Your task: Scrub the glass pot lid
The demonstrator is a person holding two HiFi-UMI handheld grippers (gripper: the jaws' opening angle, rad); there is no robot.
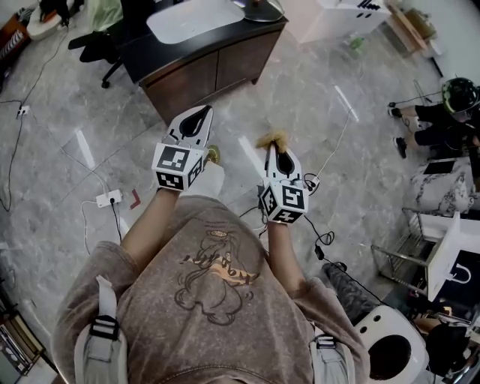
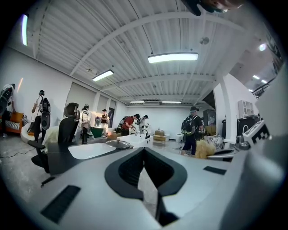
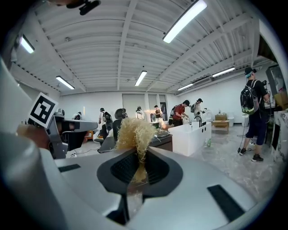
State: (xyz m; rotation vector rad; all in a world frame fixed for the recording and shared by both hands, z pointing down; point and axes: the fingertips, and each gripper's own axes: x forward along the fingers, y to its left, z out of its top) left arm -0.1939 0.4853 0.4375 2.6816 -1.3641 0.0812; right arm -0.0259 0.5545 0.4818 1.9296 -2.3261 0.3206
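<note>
Glass pot lid (image 2: 118, 143) not reached yet. Our right tool (image 3: 136, 157) is clamped on a straw-coloured scrubber tuft (image 3: 134, 132), ready to scrub. Left tool (image 2: 144, 155) is closed w/ nothing in it, prob. free to steady. Lid sits on the dark table (image 1: 225, 45) by the white basin (image 1: 191, 19), well ahead.

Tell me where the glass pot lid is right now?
In the left gripper view, the glass pot lid lies flat on the dark counter, just to the right of the white sink basin.
</note>
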